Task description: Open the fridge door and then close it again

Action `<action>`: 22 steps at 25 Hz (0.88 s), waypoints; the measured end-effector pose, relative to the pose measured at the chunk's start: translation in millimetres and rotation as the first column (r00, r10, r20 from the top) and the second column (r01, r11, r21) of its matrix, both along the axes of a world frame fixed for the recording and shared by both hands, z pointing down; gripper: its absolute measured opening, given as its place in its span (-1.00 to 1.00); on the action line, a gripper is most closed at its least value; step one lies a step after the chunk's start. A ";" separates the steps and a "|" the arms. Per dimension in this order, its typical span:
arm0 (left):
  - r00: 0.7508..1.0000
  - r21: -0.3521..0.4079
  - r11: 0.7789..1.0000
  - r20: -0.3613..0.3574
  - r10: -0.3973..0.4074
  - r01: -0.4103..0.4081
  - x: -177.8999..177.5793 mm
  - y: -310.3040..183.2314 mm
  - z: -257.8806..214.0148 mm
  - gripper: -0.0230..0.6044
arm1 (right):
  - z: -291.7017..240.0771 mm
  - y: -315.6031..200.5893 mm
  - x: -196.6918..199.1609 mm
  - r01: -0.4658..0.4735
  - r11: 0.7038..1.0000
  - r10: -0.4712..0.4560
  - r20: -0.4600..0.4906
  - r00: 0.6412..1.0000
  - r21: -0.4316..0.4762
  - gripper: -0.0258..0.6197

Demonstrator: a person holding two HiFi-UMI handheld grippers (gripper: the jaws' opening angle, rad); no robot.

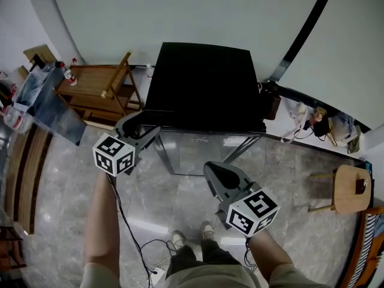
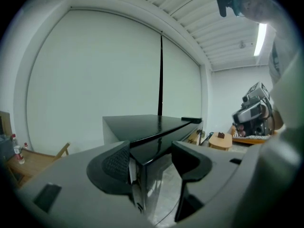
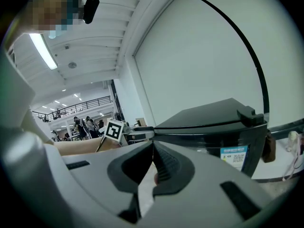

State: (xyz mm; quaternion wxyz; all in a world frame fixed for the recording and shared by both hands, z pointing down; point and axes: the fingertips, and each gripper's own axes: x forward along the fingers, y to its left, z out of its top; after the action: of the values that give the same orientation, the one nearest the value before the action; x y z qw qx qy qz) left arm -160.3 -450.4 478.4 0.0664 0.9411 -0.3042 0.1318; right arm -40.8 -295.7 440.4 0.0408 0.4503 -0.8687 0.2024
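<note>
1. While the person stands facing the low, black, box-shaped fridge (image 1: pixel 204 83) across a grey marble-tiled floor (image 1: pixel 150 209), the right claw (image 3: pixel 153 148) is the nearer tool. Its jaws are pressed together with nothing between them. It hangs short of the fridge's front, toward the hinge side.
2. Closer to the fridge, the left claw (image 2: pixel 151 156) is at the upper corner of the door's free edge. Its jaws stand apart with that corner between them. One pad sits against or just beside the edge and the other is clear of it, so nothing is clamped.
3. That fridge, the task's thing, stands on the floor straight ahead, its back toward the wall. Its tall clear glass door (image 1: pixel 198 152) faces the person. A small black hinge cap (image 3: pixel 249 113) sits on the fridge's top at the corner opposite the left claw, and a blue sticker (image 3: pixel 234 155) shows on the fridge's front below that cap.
4. By my reading, the task is at its very start. The door looks shut or at most barely cracked, and I cannot tell which. Left to do: catch the free edge, swing the door out on its hinge, then swing it back until it sits flush.
5. Farther off, a slatted wooden rack (image 1: pixel 99 89) stands left of the fridge and a round wooden stool (image 1: pixel 351 188) right of it. A plain white wall (image 1: pixel 180 11) rises behind the fridge.
</note>
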 end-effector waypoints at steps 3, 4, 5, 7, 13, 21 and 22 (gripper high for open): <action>1.000 -0.008 1.000 0.014 -0.018 0.018 -0.9 -0.5 1.0 -0.09 | 2.2 2.6 5.5 -0.013 1.000 0.013 0.002 1.000 -0.005 -0.93; 1.000 -0.007 1.000 0.014 -0.024 0.024 -0.6 -0.5 1.0 -0.09 | 2.6 3.0 8.7 -0.017 1.000 0.017 -0.002 1.000 -0.007 -0.93; 0.999 -0.004 0.999 0.009 -0.032 0.032 -0.5 -0.5 0.5 -0.09 | 2.6 3.2 11.6 -0.019 1.000 0.019 -0.005 1.000 -0.008 -0.93; 0.998 0.007 0.998 -0.014 -0.068 0.068 -1.8 0.1 -1.4 -0.09 | 2.3 3.2 16.4 -0.025 1.000 0.025 -0.005 1.000 -0.009 -0.93; 0.984 -0.045 0.988 -0.090 -0.152 0.149 -7.7 2.6 -1.0 -0.22 | 2.4 8.7 20.2 -0.024 1.000 0.024 -0.018 1.000 -0.015 -0.93; 0.992 0.019 0.992 -0.019 -0.124 0.124 -10.2 8.4 0.3 -0.28 | 9.4 16.6 15.7 -0.013 1.000 0.012 -0.018 1.000 -0.028 -0.93; 0.992 0.025 0.992 -0.009 -0.125 0.125 -9.5 8.8 0.7 -0.28 | 10.3 17.3 15.3 -0.011 1.000 0.011 -0.018 1.000 -0.029 -0.93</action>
State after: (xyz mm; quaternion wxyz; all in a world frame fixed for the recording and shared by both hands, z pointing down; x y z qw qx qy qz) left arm -169.8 -441.6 479.0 0.0636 0.9215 -0.3640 0.1199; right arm -25.5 -278.4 450.7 0.0542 0.4562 -0.8628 0.2111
